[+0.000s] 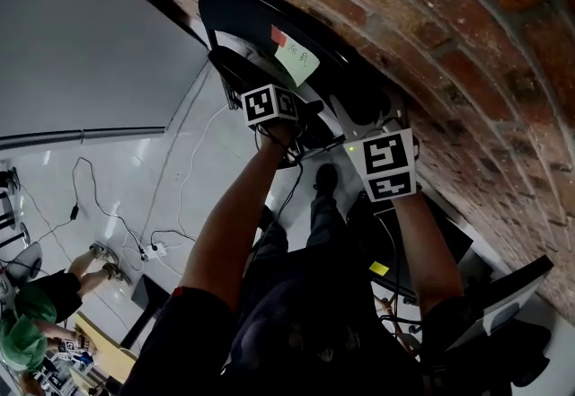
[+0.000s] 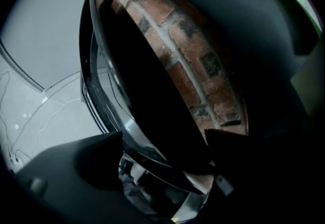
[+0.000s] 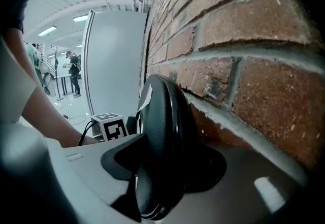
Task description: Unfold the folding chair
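One each: left gripper (image 2: 162,154), folding chair (image 1: 260,13), right gripper (image 3: 162,162). Chair is black, padded, glossy frame, green note (image 1: 296,57) on it, folded flat against the brick wall (image 1: 431,17). Left fingers wide, straddling its rim; right fingers clamped on its padded edge

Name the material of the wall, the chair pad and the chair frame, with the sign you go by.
The wall is brick: matt, rough red-brown blocks with pale mortar joints. The chair pad looks like black vinyl or leather: fine grain, soft sheen. The chair frame is glossy black, perhaps painted metal, with bright streaks along its rim; plastic cannot be ruled out.
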Available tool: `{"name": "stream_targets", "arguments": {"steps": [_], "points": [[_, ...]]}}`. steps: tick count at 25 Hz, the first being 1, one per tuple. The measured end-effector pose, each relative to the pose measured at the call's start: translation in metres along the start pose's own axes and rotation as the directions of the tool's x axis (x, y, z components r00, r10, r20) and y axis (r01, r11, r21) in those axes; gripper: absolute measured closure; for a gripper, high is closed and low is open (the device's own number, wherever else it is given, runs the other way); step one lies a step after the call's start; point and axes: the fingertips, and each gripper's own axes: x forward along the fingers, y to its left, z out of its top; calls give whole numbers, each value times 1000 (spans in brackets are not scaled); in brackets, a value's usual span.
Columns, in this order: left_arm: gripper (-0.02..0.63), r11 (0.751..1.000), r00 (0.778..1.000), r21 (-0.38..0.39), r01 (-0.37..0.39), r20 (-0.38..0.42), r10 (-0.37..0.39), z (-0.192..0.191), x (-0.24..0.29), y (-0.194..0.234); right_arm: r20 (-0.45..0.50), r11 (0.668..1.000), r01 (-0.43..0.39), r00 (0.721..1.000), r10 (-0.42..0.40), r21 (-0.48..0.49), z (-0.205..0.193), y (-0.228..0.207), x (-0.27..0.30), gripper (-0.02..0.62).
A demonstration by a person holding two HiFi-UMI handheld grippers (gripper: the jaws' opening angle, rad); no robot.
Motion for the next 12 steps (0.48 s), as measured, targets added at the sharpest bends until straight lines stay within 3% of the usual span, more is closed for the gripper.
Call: {"name": "stream_targets", "arguments": {"steps": [4, 7, 12], "points": [[95, 999, 1000, 35, -5, 25, 4, -1, -4, -1, 15, 1000, -18, 1000, 18, 5, -2, 3, 0, 383], [95, 999, 1000, -27, 25, 8, -25, -12, -7, 3, 19, 1000, -26, 999, 26, 3, -5, 9, -3, 385], [95, 996, 998, -69, 63, 33, -61, -25, -24, 10, 34, 998, -66, 997, 66, 1, -1, 24, -8, 403]]}}
